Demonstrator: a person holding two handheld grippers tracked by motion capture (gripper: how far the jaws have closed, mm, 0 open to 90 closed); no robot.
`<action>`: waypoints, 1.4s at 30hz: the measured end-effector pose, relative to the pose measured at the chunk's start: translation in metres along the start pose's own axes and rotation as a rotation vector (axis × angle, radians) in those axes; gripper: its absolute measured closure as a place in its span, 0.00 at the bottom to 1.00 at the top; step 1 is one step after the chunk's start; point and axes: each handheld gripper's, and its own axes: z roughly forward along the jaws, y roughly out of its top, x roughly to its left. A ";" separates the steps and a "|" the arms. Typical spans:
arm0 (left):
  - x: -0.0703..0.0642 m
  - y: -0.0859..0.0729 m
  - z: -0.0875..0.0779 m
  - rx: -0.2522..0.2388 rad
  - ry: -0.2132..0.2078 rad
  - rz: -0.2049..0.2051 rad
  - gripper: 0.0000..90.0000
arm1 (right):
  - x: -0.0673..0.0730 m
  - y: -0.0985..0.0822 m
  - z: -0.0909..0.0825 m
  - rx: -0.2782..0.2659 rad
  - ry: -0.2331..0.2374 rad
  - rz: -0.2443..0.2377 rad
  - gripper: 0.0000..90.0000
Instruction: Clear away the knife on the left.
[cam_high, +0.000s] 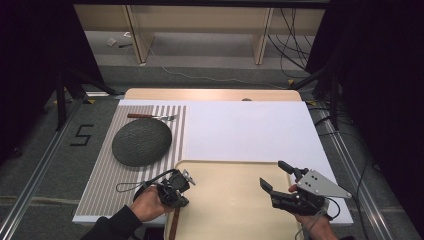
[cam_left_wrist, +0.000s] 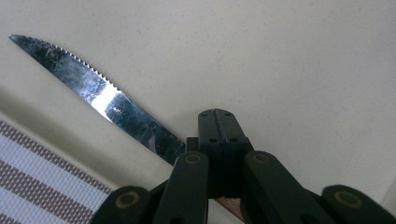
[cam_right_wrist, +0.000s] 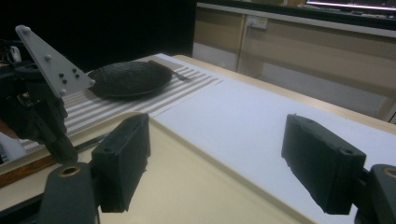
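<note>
A serrated steel knife (cam_left_wrist: 93, 88) with a brown wooden handle (cam_high: 174, 227) lies along the left edge of the beige tray (cam_high: 230, 205). My left gripper (cam_high: 176, 194) points down on it where blade meets handle. Its jaws are closed together with no gap, and the knife passes under their tips (cam_left_wrist: 217, 121); I cannot tell whether they pinch it. From the right gripper view the left gripper (cam_right_wrist: 63, 147) stands tip-down on the knife. My right gripper (cam_high: 273, 175) hovers open over the tray's right side, nothing between its pads (cam_right_wrist: 123, 158).
A dark round plate (cam_high: 141, 141) sits on the striped placemat (cam_high: 102, 182), with a brown-handled fork (cam_high: 150, 116) just behind it. A white mat (cam_high: 250, 130) covers the table beyond the tray. Dark frames and cables flank the table.
</note>
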 end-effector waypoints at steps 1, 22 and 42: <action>0.001 -0.001 0.000 0.000 -0.001 0.001 1.00 | 0.000 0.000 0.000 0.000 -0.001 0.000 0.27; 0.006 -0.007 -0.007 -0.030 -0.001 -0.017 0.93 | 0.000 0.000 0.001 0.001 0.000 0.000 0.27; 0.005 -0.005 -0.019 -0.245 -0.030 -0.038 0.52 | 0.000 0.000 0.001 0.002 0.000 0.000 0.27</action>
